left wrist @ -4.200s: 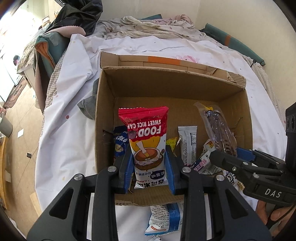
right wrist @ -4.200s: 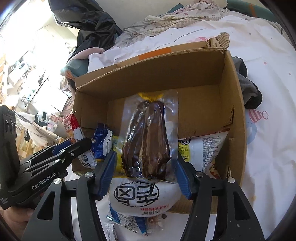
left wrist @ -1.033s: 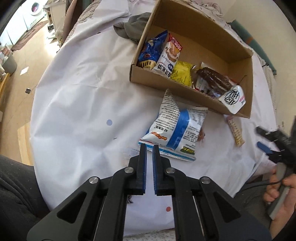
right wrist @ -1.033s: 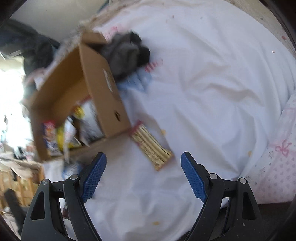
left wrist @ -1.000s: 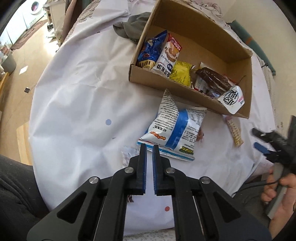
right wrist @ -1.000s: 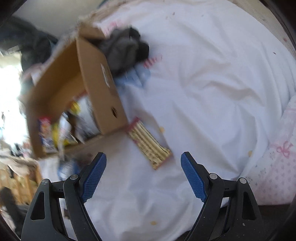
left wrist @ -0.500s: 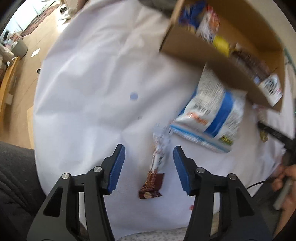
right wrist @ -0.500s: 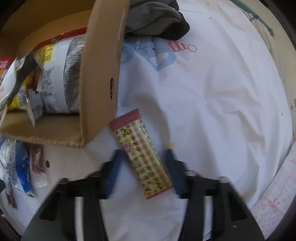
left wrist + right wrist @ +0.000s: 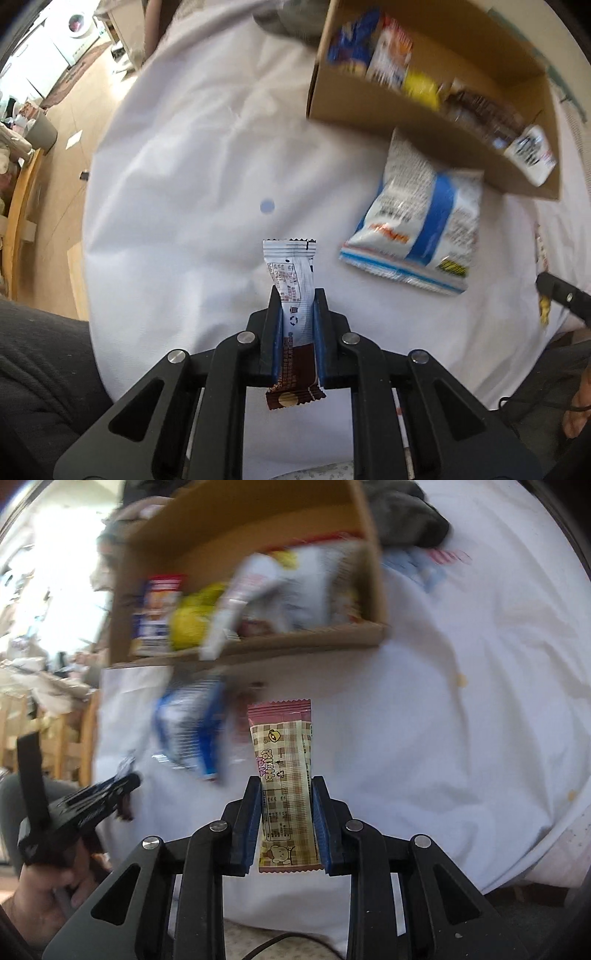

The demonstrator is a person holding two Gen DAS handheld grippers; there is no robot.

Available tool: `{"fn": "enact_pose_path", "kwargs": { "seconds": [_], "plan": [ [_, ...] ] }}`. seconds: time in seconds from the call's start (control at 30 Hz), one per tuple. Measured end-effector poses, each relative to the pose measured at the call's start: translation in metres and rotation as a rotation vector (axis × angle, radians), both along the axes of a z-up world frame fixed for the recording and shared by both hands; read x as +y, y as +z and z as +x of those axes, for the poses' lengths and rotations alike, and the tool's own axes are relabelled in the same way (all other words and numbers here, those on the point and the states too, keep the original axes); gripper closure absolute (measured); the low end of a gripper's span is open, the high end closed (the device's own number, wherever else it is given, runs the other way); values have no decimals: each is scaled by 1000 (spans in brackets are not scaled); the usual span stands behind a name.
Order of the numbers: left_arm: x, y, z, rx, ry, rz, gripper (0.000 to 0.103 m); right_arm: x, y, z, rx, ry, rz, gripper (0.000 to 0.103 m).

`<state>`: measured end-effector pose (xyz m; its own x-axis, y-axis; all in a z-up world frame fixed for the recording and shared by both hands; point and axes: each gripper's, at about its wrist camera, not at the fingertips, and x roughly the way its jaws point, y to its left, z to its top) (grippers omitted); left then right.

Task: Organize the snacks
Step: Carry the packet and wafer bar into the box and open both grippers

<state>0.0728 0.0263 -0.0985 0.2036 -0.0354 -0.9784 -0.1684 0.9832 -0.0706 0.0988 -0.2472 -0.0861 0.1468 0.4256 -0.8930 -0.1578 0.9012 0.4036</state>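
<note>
We grip one bar per gripper: left gripper (image 9: 294, 317) jaws clamped on white-brown bar (image 9: 293, 295), right gripper (image 9: 285, 805) jaws on pink checked bar (image 9: 284, 771), both above bed sheet (image 9: 184, 177). We judge next: carry over cardboard box (image 9: 236, 520) rim, release upright beside packed snacks, avoiding blue-white bag (image 9: 417, 229) near box front.

Glossy wrappers, matt box
Plastic bar (image 9: 293, 295) and biscuit pack (image 9: 286, 786) shine; cardboard box (image 9: 406, 107) matt, cloth sheet (image 9: 177, 177) creased.

Both wrist views look down, close over white sheet (image 9: 192, 155); share cardboard box (image 9: 406, 110), chip bag (image 9: 192, 731).
</note>
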Motion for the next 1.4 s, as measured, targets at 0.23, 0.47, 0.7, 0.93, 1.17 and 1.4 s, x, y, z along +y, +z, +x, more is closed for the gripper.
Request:
{"fn": "enact_pose_path", "kwargs": {
  "seconds": [0.23,0.47,0.7,0.93,1.17,1.4],
  "plan": [
    [5,52,15,-117,-11,-13,92,0,22,17,-63,-16,44,75],
    [10,79,38,-193,-25,-29,92,9,30,45,-42,-50,56,75],
    [12,72,49,-178,-15,-49,92,13,29,74,-30,-55,59,75],
    [18,71,62,-181,-19,-55,92,-10,48,78,-114,-106,-38,75],
    [11,72,83,-191,-33,-69,92,-1,35,85,-108,-68,-143,75],
    [2,85,104,-228,-39,-95,92,17,25,100,-93,-58,-123,75]
  ]
}}
